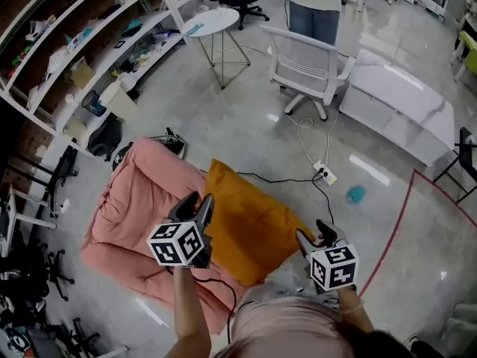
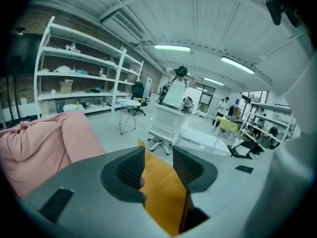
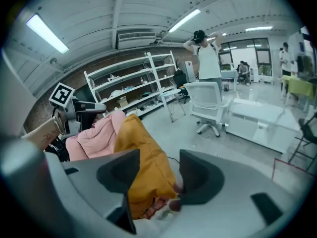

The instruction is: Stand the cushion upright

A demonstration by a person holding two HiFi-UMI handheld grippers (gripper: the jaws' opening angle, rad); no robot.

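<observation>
The orange cushion [image 1: 250, 226] stands on its edge on the floor and leans against a big pink beanbag [image 1: 141, 200]. My left gripper [image 1: 195, 203] is at the cushion's left edge. In the left gripper view its jaws stand apart with the orange cushion [image 2: 161, 192] showing between them [image 2: 157, 165]. My right gripper [image 1: 313, 233] is at the cushion's right corner. In the right gripper view the cushion [image 3: 143, 167] rises between the wide jaws [image 3: 158, 175], close to the left one, with a gap at the right one.
A white office chair [image 1: 309, 62] and a white bench [image 1: 399, 103] stand beyond the cushion. A power strip [image 1: 324, 172] with cables lies on the floor. Shelves [image 1: 89, 51] line the left wall, and a person [image 1: 317, 6] stands at the back.
</observation>
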